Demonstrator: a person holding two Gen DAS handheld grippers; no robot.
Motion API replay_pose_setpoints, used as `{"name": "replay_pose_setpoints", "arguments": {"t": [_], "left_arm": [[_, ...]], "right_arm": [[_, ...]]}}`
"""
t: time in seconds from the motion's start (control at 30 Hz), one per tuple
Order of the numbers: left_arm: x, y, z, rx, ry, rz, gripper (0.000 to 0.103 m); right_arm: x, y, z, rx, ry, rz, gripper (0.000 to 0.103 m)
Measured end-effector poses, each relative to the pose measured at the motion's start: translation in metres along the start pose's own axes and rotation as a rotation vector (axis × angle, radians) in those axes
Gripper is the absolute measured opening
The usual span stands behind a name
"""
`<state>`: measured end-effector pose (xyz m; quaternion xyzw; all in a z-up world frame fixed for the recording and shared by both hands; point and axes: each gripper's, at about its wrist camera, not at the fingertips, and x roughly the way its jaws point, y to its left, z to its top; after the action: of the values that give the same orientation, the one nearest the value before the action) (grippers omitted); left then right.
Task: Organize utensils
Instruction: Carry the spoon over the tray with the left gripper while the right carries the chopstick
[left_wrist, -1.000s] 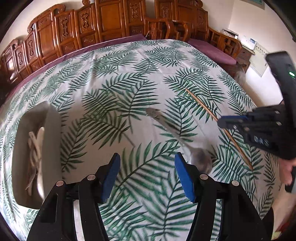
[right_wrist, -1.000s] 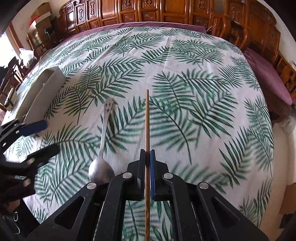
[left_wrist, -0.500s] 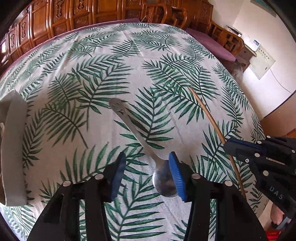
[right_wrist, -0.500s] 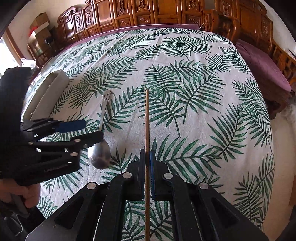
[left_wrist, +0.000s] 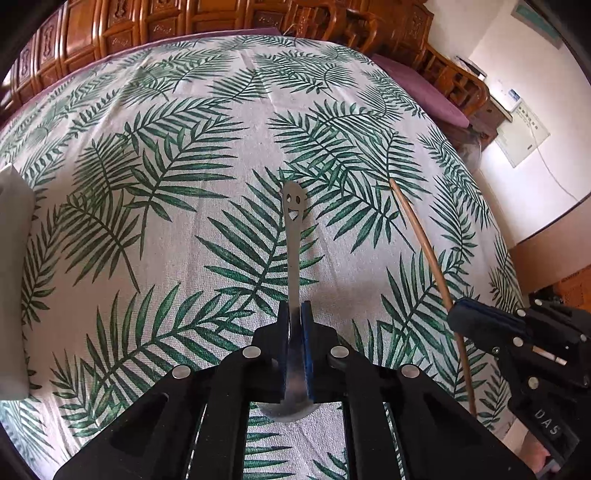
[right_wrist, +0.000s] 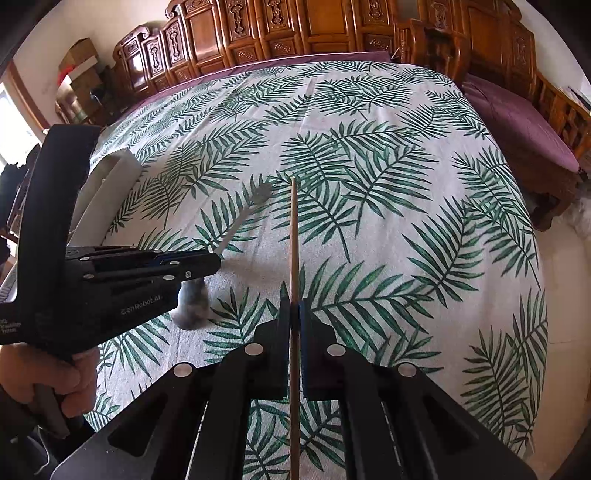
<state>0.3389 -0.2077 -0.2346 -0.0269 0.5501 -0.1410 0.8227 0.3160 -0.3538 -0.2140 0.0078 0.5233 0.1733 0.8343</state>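
Steel spoon (left_wrist: 293, 258) pinched by left gripper (left_wrist: 294, 314) shows its smiley only there.

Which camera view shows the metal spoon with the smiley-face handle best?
The left wrist view: the metal spoon runs straight up the frame, face cut-outs sharp, its neck clamped in the left gripper. In the right wrist view the spoon is blurred and that gripper hides its middle.

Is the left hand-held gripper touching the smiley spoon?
Touching. In the left wrist view, the left hand-held gripper has its blue pads pressed against both sides of the spoon handle.
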Motion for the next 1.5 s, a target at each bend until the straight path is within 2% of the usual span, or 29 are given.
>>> {"name": "replay_pose_setpoints", "arguments": {"t": [0.27, 0.5, 1.07, 1.5], "left_arm": [[-0.024, 0.007, -0.007, 0.047, -0.031, 0.014, 0.005], [-0.061, 0.029, -0.006, 0.074, -0.09, 0.058, 0.005], [-0.145, 0.149, -0.013, -0.024, -0.195, 0.144, 0.005], [-0.156, 0.218, -0.022, -0.109, -0.197, 0.171, 0.005]], "right_arm": [[-0.002, 0.011, 0.0, -0.001, 0.0, -0.012, 0.006], [-0.002, 0.044, 0.012, -0.031, -0.016, 0.0, 0.006], [0.003, 0.168, 0.069, -0.146, -0.077, 0.082, 0.006], [0.012, 0.237, 0.093, -0.209, -0.085, 0.132, 0.006]]}}
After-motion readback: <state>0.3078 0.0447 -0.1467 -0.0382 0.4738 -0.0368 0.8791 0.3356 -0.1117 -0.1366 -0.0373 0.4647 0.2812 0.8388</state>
